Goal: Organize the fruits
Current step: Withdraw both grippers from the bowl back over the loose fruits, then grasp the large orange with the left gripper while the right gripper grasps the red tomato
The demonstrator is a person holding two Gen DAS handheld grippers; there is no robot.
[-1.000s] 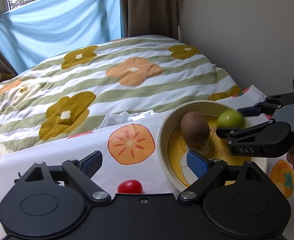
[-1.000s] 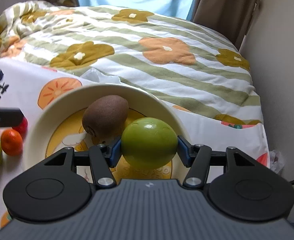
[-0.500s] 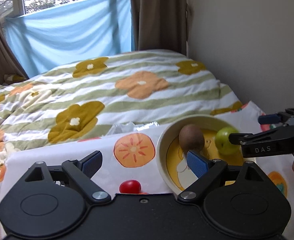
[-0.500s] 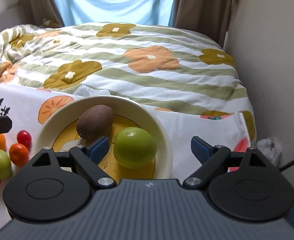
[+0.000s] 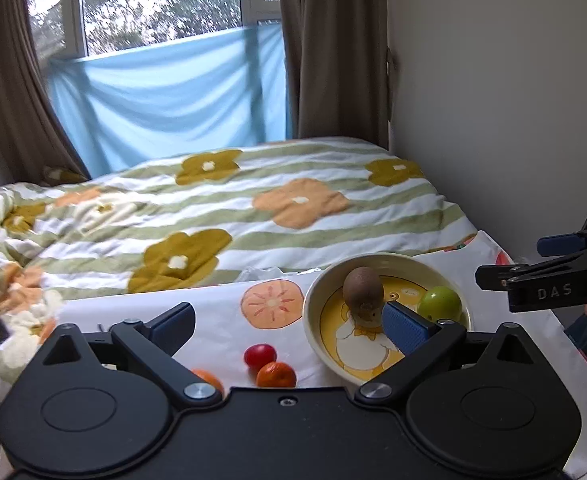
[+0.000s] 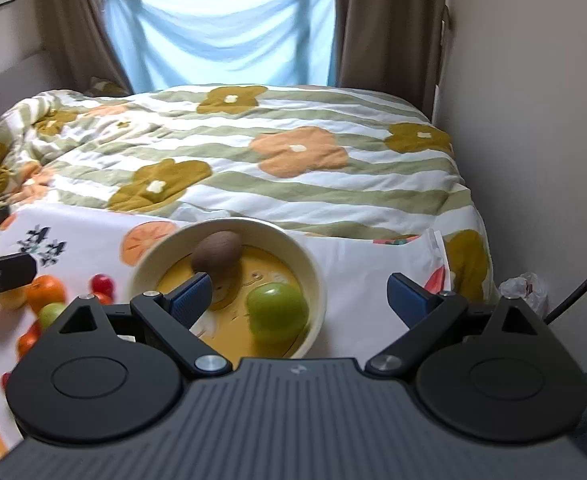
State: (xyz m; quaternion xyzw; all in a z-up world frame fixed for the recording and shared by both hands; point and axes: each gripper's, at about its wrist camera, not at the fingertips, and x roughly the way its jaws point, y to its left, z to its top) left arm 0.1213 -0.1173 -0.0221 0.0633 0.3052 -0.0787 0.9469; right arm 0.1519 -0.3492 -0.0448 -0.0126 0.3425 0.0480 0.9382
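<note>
Black left gripper [image 5: 289, 326] tilted down over cloth, jaws opening, nothing between them. Right gripper [image 6: 299, 294] likewise pitched down above bowl's [image 6: 313, 272] near right edge, jaws spread wide, empty. Green apple [image 6: 277, 312] released, sitting inside cream bowl, near right of brown kiwi [image 6: 217, 256], apart from it. Cherry tomato [image 5: 259, 355] and tangerine [image 5: 276, 375] touching on patterned cloth [image 5: 213, 312], left of bowl.

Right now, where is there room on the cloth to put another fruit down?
Free: the white cloth right of the bowl, toward the wall. Inside the bowl, some yellow floor shows between the kiwi and the green apple. Crowded: left of the bowl, where the small fruits cluster.
</note>
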